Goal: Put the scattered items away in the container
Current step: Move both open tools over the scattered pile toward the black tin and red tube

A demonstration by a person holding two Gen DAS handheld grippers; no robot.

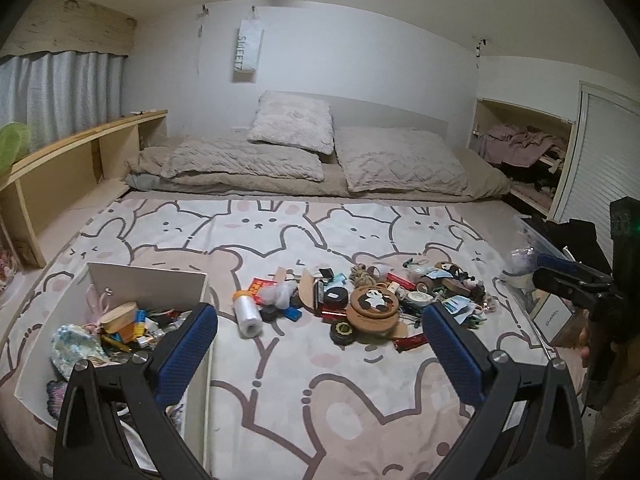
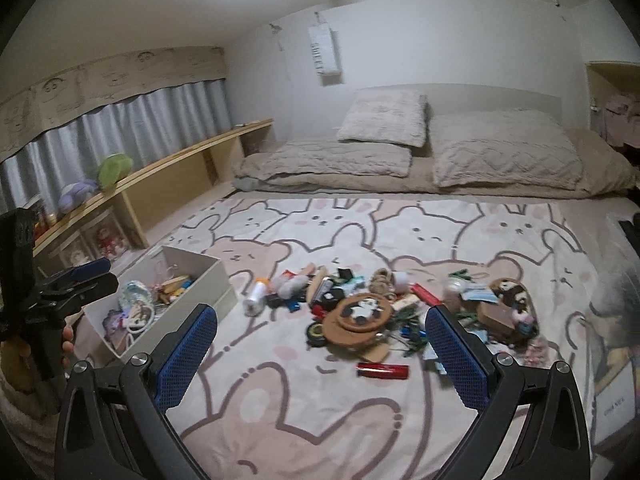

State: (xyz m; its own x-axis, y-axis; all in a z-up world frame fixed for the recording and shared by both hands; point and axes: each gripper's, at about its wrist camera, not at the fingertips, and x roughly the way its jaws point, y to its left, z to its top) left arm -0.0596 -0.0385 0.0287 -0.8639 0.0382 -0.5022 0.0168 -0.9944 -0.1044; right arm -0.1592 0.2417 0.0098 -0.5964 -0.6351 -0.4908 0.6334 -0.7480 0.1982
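A white open box sits on the bunny-print bedcover at the left, holding several small things. The same box appears left of centre in the right wrist view. A heap of scattered items lies mid-bed: a round panda disc, a roll of clear plastic and a red tube. My left gripper is open and empty, its left finger over the box's near corner. My right gripper is open and empty, just short of the heap. Each gripper also shows in the other's view: right gripper, left gripper.
Pillows and a folded duvet lie across the head of the bed. A wooden shelf runs along the left wall under curtains. A clear plastic bin and a white bag stand at the bed's right edge.
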